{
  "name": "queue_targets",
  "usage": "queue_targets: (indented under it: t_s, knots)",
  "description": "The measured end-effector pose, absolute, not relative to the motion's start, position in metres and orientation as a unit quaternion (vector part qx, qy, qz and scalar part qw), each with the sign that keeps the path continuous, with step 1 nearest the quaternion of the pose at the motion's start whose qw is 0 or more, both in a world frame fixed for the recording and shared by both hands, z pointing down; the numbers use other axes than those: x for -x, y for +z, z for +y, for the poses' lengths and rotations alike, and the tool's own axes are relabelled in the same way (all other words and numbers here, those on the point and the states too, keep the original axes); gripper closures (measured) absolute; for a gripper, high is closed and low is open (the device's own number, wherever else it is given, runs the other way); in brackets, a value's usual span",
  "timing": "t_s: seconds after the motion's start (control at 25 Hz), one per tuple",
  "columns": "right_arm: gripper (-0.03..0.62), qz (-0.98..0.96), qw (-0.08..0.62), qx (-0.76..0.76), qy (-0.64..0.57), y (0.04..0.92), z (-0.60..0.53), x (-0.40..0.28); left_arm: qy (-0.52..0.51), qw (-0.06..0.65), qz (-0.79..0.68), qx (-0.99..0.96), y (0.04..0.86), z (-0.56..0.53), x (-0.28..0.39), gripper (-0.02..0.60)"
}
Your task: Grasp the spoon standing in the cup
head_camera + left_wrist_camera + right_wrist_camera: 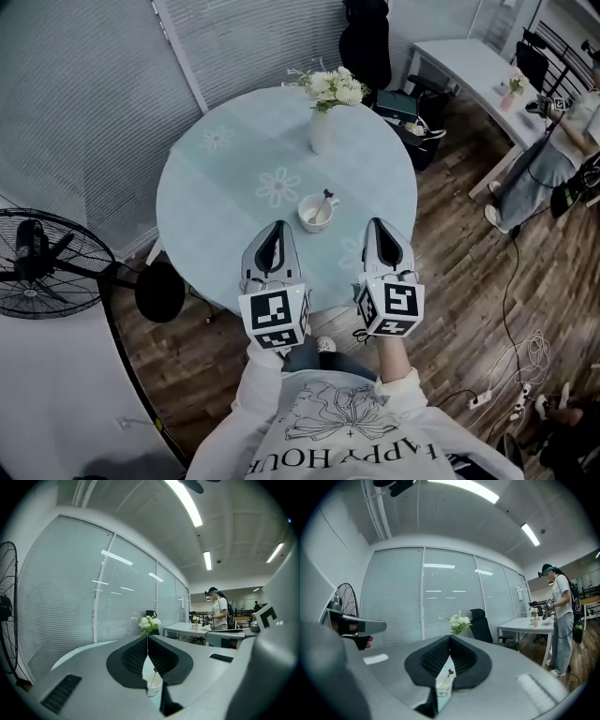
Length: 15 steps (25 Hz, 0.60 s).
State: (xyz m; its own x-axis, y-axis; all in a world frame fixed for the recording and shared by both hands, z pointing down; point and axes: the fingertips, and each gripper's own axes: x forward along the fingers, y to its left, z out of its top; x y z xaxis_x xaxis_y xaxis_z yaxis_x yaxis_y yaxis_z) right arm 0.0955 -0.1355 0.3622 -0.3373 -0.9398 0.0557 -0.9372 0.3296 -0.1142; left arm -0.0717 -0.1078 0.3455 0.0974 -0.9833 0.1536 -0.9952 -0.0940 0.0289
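Head view looks steeply down; both gripper views face level, sharing the cup (315, 214).

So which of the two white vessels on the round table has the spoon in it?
The low, wide cup; the tall vase behind it holds flowers instead.

I'm looking into an office, in what seems a meeting corner. Glazed partition walls (440, 597) with shut blinds run behind a round table (206, 187), and a black swivel chair (480, 620) stands past the tabletop's far edge. Long strip lights (185, 503) cross the ceiling. Off the tabletop's right edge I see a white desk (469, 70) and wood-look flooring (459, 272) strewn with loose cables (520, 361). A pedestal fan (42, 262) stands off the left edge.
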Motion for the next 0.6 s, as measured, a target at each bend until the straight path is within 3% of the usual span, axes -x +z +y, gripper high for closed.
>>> queue_targets:
  t_s: [0.6]
  knots:
    - [0.583,0.796,0.002,0.601,-0.075,0.376,-0.188,-0.100,0.066,0.087,-0.621,-0.776,0.374,-0.174,0.053,0.574]
